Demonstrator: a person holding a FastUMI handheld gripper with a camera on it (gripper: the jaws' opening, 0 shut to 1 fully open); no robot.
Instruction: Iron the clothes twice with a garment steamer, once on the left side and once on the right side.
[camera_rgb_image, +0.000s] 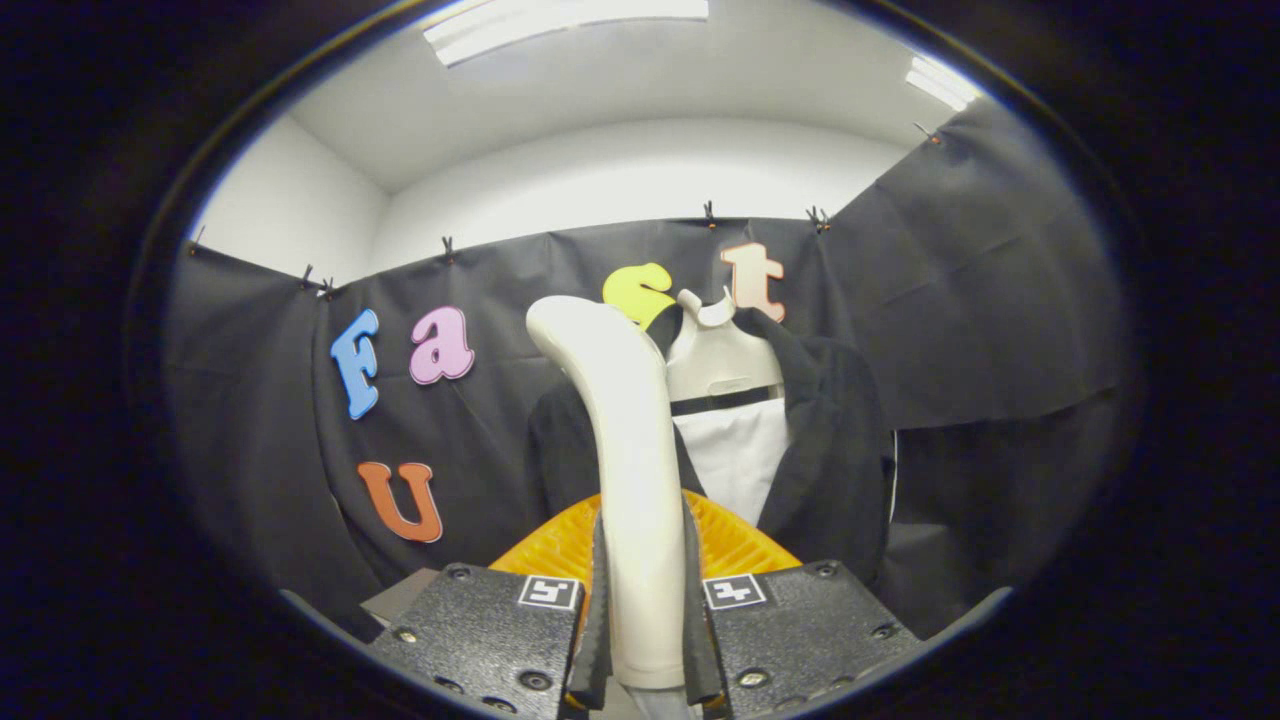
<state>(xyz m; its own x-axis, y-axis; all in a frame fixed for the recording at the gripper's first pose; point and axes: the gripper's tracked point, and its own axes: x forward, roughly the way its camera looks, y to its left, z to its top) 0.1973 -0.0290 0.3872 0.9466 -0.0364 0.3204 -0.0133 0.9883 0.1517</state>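
We held the garment steamer (628, 470) upright, the gripper (646, 640) fingers clamped on its cream handle; beyond it hung the black jacket (830, 450) on a white mannequin (722, 370).

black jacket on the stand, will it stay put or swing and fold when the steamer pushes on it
The black jacket hangs open and loose on a white stand, so it will probably give and sway rather than resist. Its drooping front edges suggest soft, floppy cloth. The steamer handle, clamped between the gripper fingers, looks rigid and smooth, so it could slip if pressed hard.
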